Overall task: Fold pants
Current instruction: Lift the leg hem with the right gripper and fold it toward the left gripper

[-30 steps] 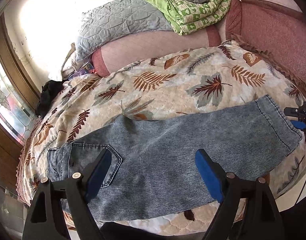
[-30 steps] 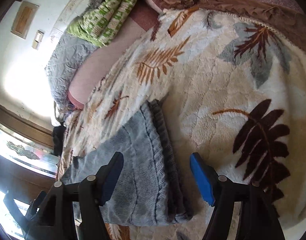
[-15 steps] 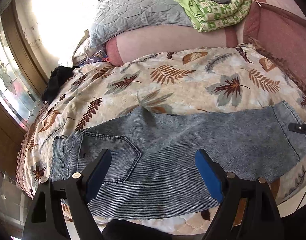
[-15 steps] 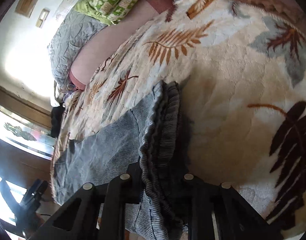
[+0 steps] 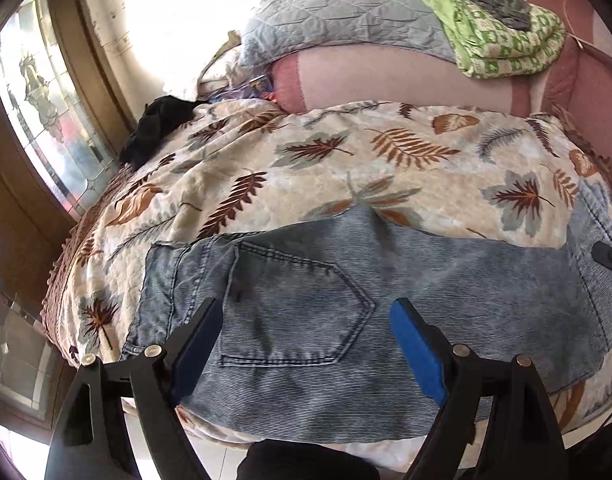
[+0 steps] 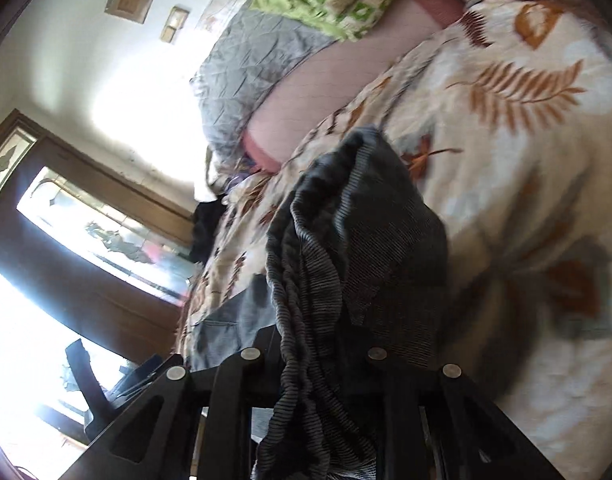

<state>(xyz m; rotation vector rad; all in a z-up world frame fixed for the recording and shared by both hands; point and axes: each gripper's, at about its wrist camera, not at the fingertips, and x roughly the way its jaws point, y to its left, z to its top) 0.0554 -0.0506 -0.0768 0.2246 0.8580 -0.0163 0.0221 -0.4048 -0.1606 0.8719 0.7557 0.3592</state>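
Right tongs pinch the jeans' hem; left tongs gape above the pocket.

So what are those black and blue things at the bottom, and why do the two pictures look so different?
Those are grabbers a person holds, one per hand, each with a camera looking along its fingers. The left gripper is open, its blue fingers hovering over the jeans, which lie flat on the leafy blanket. The other picture is from the right gripper. It has pinched the leg end of the jeans and is lifting it, so the cloth bunches close to that camera. Behind are a grey quilt and a green blanket.
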